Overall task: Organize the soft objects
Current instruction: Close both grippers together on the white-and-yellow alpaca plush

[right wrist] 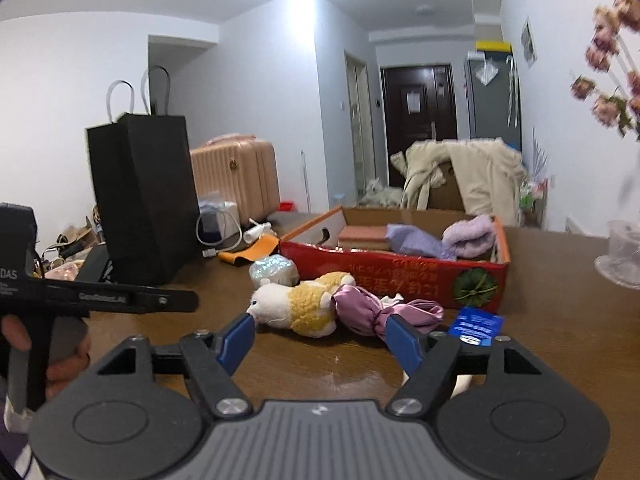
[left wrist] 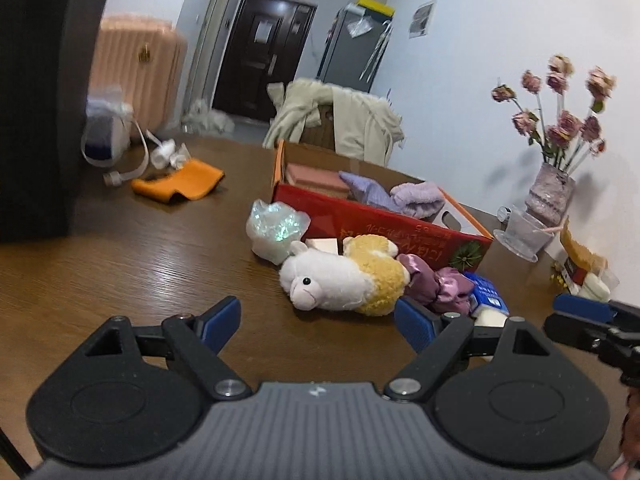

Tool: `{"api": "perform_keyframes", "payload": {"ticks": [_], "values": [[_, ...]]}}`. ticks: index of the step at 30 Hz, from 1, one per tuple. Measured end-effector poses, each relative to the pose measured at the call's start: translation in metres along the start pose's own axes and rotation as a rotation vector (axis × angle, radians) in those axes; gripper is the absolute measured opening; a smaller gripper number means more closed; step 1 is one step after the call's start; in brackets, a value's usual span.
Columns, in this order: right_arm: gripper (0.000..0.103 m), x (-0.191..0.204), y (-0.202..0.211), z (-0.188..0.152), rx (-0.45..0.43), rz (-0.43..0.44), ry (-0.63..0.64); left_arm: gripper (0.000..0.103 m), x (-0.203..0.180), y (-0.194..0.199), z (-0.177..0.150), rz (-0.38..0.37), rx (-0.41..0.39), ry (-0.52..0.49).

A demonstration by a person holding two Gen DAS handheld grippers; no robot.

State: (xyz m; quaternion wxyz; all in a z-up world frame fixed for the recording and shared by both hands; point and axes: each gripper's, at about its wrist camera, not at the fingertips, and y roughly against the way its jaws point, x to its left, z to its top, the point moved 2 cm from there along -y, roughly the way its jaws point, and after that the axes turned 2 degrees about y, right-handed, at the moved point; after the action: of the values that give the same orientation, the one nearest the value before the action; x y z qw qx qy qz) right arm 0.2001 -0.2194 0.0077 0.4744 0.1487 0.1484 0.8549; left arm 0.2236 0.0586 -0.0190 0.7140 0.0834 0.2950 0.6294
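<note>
A white and yellow plush sheep (left wrist: 340, 280) (right wrist: 296, 308) lies on its side on the brown table, in front of a red cardboard box (left wrist: 380, 220) (right wrist: 400, 276). A purple satin cloth (left wrist: 432, 280) (right wrist: 372, 312) is bunched against its back. A shimmery white pouch (left wrist: 276, 228) (right wrist: 274, 270) sits at the box's left corner. Inside the box are a folded pink cloth (right wrist: 362, 236) and lavender towels (left wrist: 416, 198) (right wrist: 468, 234). My left gripper (left wrist: 318, 318) is open, just short of the sheep. My right gripper (right wrist: 322, 338) is open too, near the sheep and satin cloth, nothing between its pads.
An orange cloth (left wrist: 180, 182) and a white cable lie at the far left of the table. A tall black paper bag (right wrist: 144, 200) stands there. A vase of dried roses (left wrist: 550, 196) and a glass dish (left wrist: 520, 236) stand right. A blue packet (right wrist: 476, 326) lies by the box.
</note>
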Motion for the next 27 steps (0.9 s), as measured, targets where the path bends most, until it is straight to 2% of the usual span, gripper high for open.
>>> {"api": "perform_keyframes", "payload": {"ticks": [4, 6, 11, 15, 17, 18, 19, 24, 27], "values": [[0.065, -0.01, -0.055, 0.02, 0.05, 0.0, -0.03, 0.085, 0.014, -0.04, 0.009, -0.055, 0.051, 0.091], [0.063, -0.017, -0.082, 0.03, 0.075, 0.006, -0.047, 0.086, 0.018, -0.057, 0.012, -0.104, 0.046, 0.115], [0.062, -0.035, -0.156, 0.046, 0.157, 0.032, -0.107, 0.086, 0.026, -0.094, 0.014, -0.154, 0.118, 0.185], [0.062, -0.047, -0.201, 0.044, 0.214, 0.064, -0.196, 0.084, 0.03, -0.103, 0.011, -0.145, 0.127, 0.212], [0.055, -0.047, -0.213, 0.041, 0.235, 0.07, -0.214, 0.08, 0.031, -0.104, 0.011, -0.151, 0.116, 0.217], [0.052, -0.045, -0.218, 0.039, 0.245, 0.079, -0.216, 0.07, 0.032, -0.106, 0.011, -0.17, 0.121, 0.224], [0.045, -0.044, -0.221, 0.037, 0.251, 0.093, -0.221, 0.069, 0.033, -0.106, 0.011, -0.184, 0.128, 0.232], [0.041, -0.041, -0.216, 0.038, 0.241, 0.066, -0.23, 0.06, 0.037, -0.106, 0.01, -0.195, 0.134, 0.261], [0.039, -0.036, -0.195, 0.041, 0.219, 0.056, -0.236, 0.054, 0.044, -0.1, 0.012, -0.209, 0.131, 0.278]]}}
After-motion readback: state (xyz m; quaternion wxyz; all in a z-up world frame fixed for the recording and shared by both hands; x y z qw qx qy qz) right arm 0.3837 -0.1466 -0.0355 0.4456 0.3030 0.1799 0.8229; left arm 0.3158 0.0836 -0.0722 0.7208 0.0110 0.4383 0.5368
